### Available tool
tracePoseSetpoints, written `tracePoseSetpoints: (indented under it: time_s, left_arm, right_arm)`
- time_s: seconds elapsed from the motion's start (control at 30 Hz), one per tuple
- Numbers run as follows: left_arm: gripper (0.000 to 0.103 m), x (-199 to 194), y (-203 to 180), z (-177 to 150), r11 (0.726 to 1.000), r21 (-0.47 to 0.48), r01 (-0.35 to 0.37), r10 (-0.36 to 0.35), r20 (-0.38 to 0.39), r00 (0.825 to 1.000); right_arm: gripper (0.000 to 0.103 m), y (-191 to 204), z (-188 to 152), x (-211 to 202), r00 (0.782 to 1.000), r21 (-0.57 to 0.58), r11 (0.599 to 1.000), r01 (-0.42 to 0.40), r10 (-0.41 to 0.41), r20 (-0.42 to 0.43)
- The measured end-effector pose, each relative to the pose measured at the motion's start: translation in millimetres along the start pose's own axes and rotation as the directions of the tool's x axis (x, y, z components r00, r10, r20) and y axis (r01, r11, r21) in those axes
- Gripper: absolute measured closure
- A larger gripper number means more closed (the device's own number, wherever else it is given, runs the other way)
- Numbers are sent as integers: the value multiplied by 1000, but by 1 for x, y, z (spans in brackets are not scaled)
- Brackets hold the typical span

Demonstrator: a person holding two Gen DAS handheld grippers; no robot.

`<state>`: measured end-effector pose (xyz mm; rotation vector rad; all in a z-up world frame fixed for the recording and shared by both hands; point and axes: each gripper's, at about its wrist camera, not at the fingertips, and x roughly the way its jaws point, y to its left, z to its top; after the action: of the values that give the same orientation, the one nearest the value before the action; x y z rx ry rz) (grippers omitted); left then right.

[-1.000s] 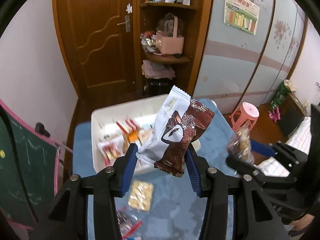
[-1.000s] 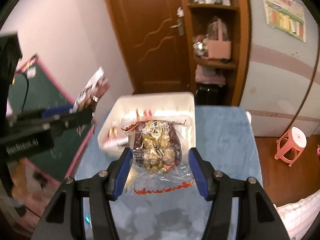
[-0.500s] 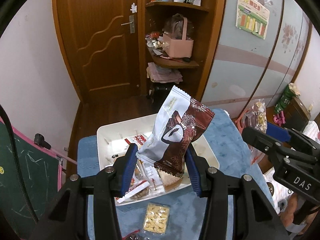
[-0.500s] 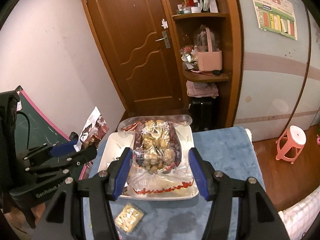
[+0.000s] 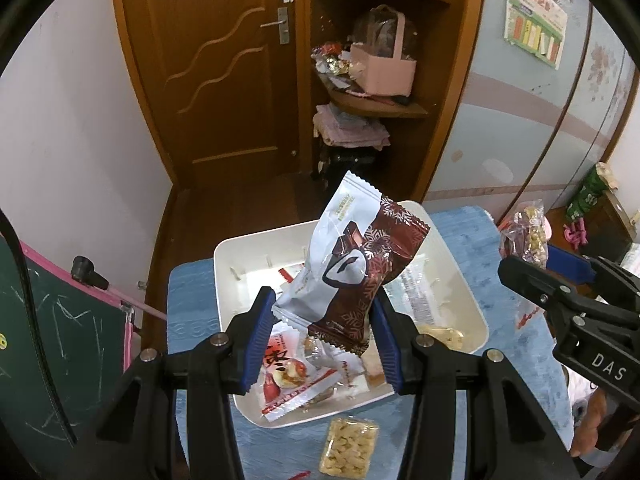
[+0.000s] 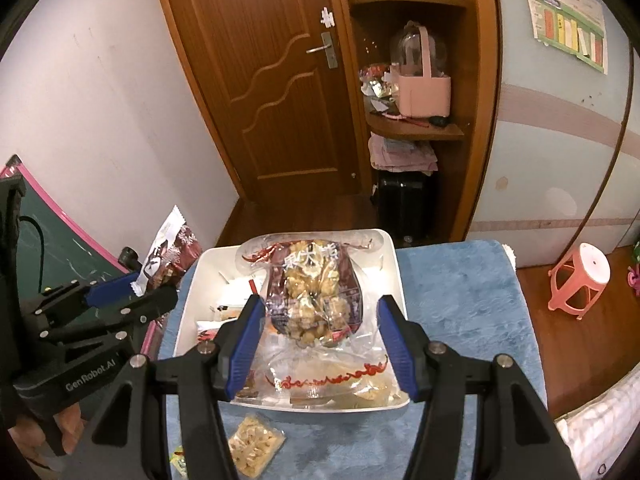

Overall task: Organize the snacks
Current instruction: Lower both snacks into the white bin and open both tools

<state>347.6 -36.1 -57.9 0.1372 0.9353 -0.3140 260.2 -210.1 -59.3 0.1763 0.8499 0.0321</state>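
The left fingers (image 5: 322, 334) are pinching only the lower corner of the white-and-maroon foil snack packet (image 5: 354, 264) above the white rectangular plastic tray (image 5: 226, 280); it risks pivoting loose. Right of it, the right fingers (image 6: 320, 338) are clamping the clear nut-cluster bag (image 6: 314, 294) over that tray, both tools angling steeply downward.

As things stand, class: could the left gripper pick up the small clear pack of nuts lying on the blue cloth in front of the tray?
Probably not yet. The left gripper is already shut on a brown-and-white packet; it must drop that first. The nut pack itself lies uncovered.
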Motion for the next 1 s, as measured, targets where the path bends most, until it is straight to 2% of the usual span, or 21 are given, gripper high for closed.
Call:
tracePoseSetpoints:
  time_s: [0.6, 0.63, 0.67, 0.7, 0.77, 1.0]
  left_arm:
    - [54, 49, 14, -3, 999, -1, -50, 49, -91, 995]
    - [53, 50, 15, -3, 999, -6, -48, 47, -97, 994]
    - [44, 52, 16, -4, 999, -10, -47, 46, -105, 993]
    - [31, 53, 18, -5, 999, -15, -51, 49, -114, 992]
    - [23, 49, 21, -7, 997, -31, -64, 61, -100, 993]
    - [22, 34, 27, -13, 996, -38, -80, 76, -89, 993]
  right_arm:
    - [40, -3, 0, 51, 993, 47, 998, 52, -46, -111]
    - [40, -3, 0, 53, 993, 52, 998, 42, -36, -115]
    - [40, -4, 0, 54, 993, 57, 998, 35, -28, -116]
    - [40, -3, 1, 55, 993, 61, 998, 20, -13, -117]
    - [40, -2, 0, 55, 993, 68, 998, 4, 4, -122]
    - [40, 0, -7, 43, 992, 80, 996, -34, 43, -117]
